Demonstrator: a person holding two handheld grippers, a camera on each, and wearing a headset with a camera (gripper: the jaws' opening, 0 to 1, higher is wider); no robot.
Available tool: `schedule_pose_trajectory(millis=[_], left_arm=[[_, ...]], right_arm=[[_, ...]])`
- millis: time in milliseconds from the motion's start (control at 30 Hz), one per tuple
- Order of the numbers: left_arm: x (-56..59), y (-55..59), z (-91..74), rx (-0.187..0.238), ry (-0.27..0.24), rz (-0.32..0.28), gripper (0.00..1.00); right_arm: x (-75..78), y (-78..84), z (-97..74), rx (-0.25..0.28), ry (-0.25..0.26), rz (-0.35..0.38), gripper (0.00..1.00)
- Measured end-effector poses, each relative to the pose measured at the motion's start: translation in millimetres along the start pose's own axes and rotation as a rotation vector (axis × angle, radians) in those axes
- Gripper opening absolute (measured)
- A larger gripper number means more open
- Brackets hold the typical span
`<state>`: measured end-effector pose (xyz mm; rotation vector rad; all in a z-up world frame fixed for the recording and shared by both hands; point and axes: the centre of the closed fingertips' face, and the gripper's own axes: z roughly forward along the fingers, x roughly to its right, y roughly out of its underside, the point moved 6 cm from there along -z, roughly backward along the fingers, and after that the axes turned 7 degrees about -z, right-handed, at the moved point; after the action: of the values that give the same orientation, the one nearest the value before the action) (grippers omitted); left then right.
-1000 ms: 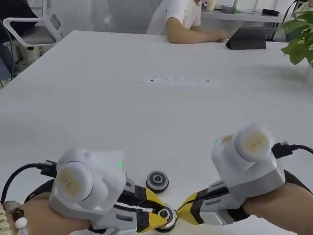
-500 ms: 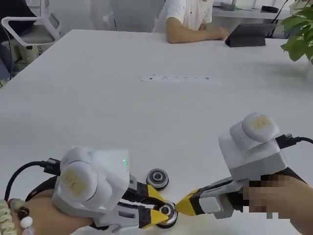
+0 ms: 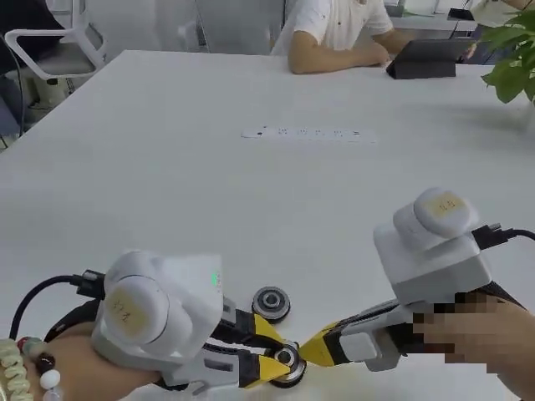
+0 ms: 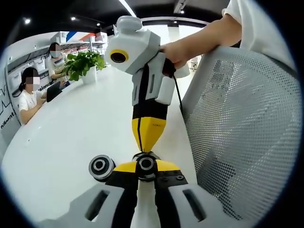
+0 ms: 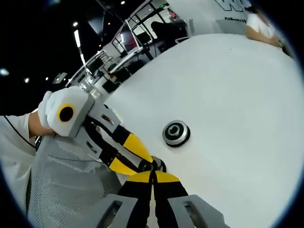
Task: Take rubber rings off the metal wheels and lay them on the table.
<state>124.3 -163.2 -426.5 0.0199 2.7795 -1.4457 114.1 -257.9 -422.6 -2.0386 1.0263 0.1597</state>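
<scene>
A small metal wheel with a black rubber ring [image 3: 287, 358] sits at the table's near edge, and my left gripper [image 3: 280, 362] is shut on it from the left. In the left gripper view the wheel [image 4: 146, 163] is clamped between the yellow jaw tips of the left gripper [image 4: 146, 167]. My right gripper [image 3: 311, 352] comes in from the right, its jaws pressed together on the ring's edge [image 5: 158, 165]. In its own view the right gripper [image 5: 152, 176] meets the wheel head-on. A second ringed wheel [image 3: 271, 301] lies flat just behind, free [image 5: 176, 133].
A person [image 3: 334, 33] sits at the white table's [image 3: 251, 192] far end beside a dark tablet stand [image 3: 422, 63]. A plant [image 3: 514, 58] stands at the far right and a flat strip [image 3: 305, 134] lies mid-table. A mesh chair back [image 4: 242, 133] is close behind the near edge.
The right gripper's body has lifted and swung slightly to the right while its tip stays at the wheel. The left gripper and both wheels hold their places.
</scene>
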Motion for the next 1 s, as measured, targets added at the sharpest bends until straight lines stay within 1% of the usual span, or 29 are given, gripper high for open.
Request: schedule_pose_trajectory(millis=[33, 200, 333, 433, 467, 500, 533, 567, 600, 633, 667, 733, 767, 800, 833, 900, 967, 1000], left_arm=[[0.1, -0.1, -0.1, 0.000, 0.001, 0.003, 0.07], [0.0, -0.2, 0.0, 0.000, -0.001, -0.001, 0.07], [0.0, -0.3, 0.2, 0.001, -0.004, -0.003, 0.07], [-0.9, -0.5, 1.6, 0.003, -0.010, -0.018, 0.07], [-0.6, -0.8, 2.1, 0.005, -0.009, -0.021, 0.07], [-0.5, -0.8, 2.2, 0.005, -0.010, -0.022, 0.07], [-0.4, -1.4, 2.4, 0.006, -0.011, -0.023, 0.07], [-0.4, -1.4, 2.4, 0.006, -0.013, -0.026, 0.07], [-0.4, -1.4, 2.4, 0.006, -0.013, -0.027, 0.07], [-0.2, -1.4, 2.3, 0.006, -0.014, -0.028, 0.07], [-0.1, -1.3, 2.3, 0.008, -0.019, -0.035, 0.07], [0.6, -1.4, 2.4, 0.013, -0.027, -0.033, 0.07], [0.5, -1.8, 2.6, 0.012, -0.027, -0.029, 0.07], [0.3, -2.2, 2.9, 0.011, -0.027, -0.031, 0.07], [-0.1, -2.9, 3.2, 0.007, -0.026, -0.039, 0.07], [-0.6, -3.5, 3.4, -0.001, -0.025, -0.062, 0.07], [-0.3, -3.4, 2.6, -0.007, -0.019, -0.052, 0.08], [0.3, -4.6, 1.0, -0.003, -0.014, -0.044, 0.09]], right_arm=[[-0.6, -0.2, 0.0, 0.004, -0.007, 0.012, 0.00], [-1.1, -0.7, 0.1, 0.006, -0.010, 0.008, 0.00], [-2.5, -1.6, -0.1, 0.016, -0.028, 0.024, 0.00], [-6.8, -4.9, -1.3, 0.047, -0.078, 0.063, 0.00], [-7.0, -8.2, -1.9, 0.071, -0.078, 0.068, 0.00], [-8.0, -9.5, -3.1, 0.074, -0.088, 0.070, 0.00], [-8.4, -14.0, -4.8, 0.101, -0.097, 0.082, 0.00], [-7.4, -11.3, -4.3, 0.079, -0.092, 0.082, 0.00], [-6.1, -9.8, -3.6, 0.086, -0.081, 0.066, 0.00], [-5.8, -9.0, -4.6, 0.084, -0.086, 0.071, 0.00], [-4.9, -9.9, -6.0, 0.094, -0.091, 0.083, 0.00], [1.5, -7.3, -6.1, 0.074, -0.044, 0.087, 0.00], [4.7, -4.4, -5.4, 0.051, -0.008, 0.056, 0.00], [4.4, -2.8, -5.0, 0.039, -0.005, 0.047, 0.00], [1.7, -1.8, -2.6, 0.037, -0.016, 0.052, 0.00], [1.5, -0.7, -0.9, 0.029, -0.016, 0.048, 0.00], [2.2, -0.4, -0.2, 0.020, -0.008, 0.039, 0.00], [2.7, -0.5, -0.3, 0.018, -0.005, 0.036, 0.00]])
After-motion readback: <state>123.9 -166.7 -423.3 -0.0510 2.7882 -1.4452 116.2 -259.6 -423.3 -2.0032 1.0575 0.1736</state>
